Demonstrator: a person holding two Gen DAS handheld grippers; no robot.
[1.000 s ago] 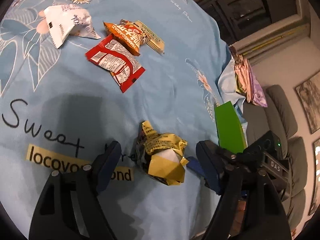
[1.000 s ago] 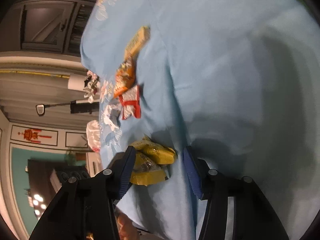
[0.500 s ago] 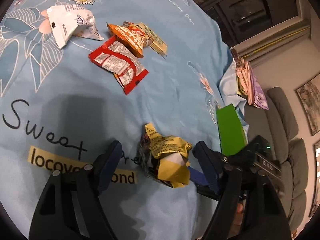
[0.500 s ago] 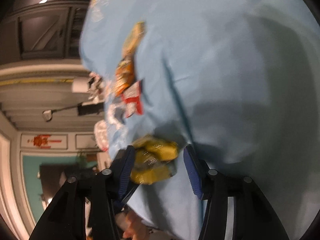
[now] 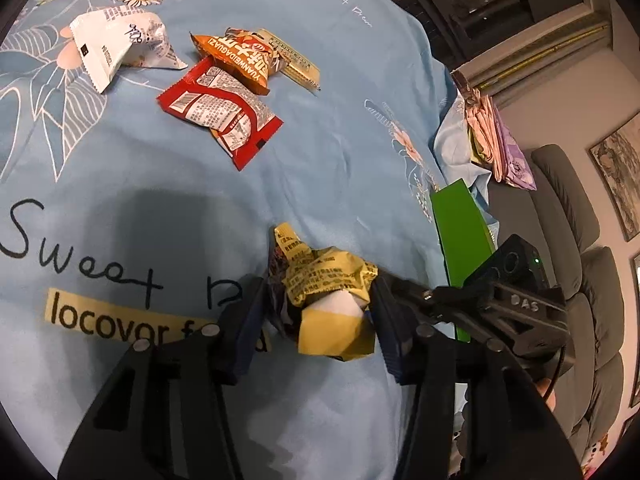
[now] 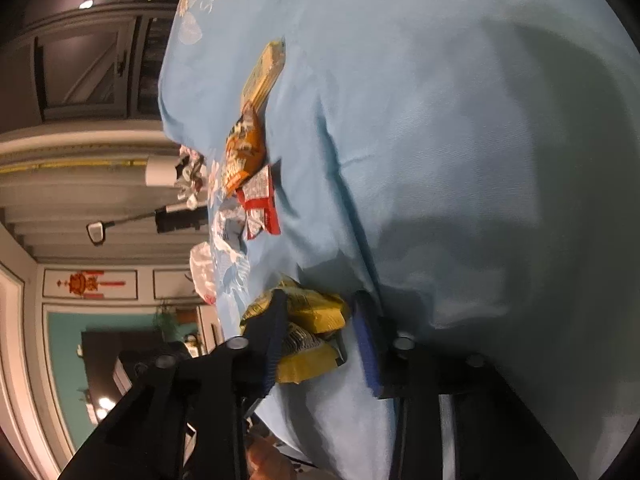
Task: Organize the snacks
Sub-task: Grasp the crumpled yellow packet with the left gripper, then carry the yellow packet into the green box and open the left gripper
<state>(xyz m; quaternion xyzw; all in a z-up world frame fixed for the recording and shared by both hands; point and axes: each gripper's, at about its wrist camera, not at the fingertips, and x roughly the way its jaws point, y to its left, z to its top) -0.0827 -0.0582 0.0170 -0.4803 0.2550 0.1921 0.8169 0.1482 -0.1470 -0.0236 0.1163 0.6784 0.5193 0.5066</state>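
A crumpled yellow snack packet (image 5: 326,298) lies on the light blue tablecloth (image 5: 328,128). My left gripper (image 5: 320,320) has closed in on it, with both blue pads against its sides. My right gripper (image 6: 320,334) also straddles the same yellow packet (image 6: 308,328), jaws part open, one finger over it; the right gripper's body shows in the left wrist view (image 5: 500,300). Further off lie a red packet (image 5: 220,116), an orange packet (image 5: 236,60), a pale yellow bar (image 5: 296,64) and a white packet (image 5: 116,46). The red packet (image 6: 260,204) and orange packet (image 6: 242,152) show in the right wrist view too.
A green box (image 5: 460,240) stands at the cloth's right edge beside the right gripper. Folded pink and purple cloths (image 5: 496,140) lie beyond it, and a grey sofa (image 5: 576,220) is on the right. The cloth drops off at its left edge in the right wrist view (image 6: 224,292).
My left gripper's jaws have narrowed from wide open onto the yellow packet. The right gripper has come in closer around the same packet from the green box side.
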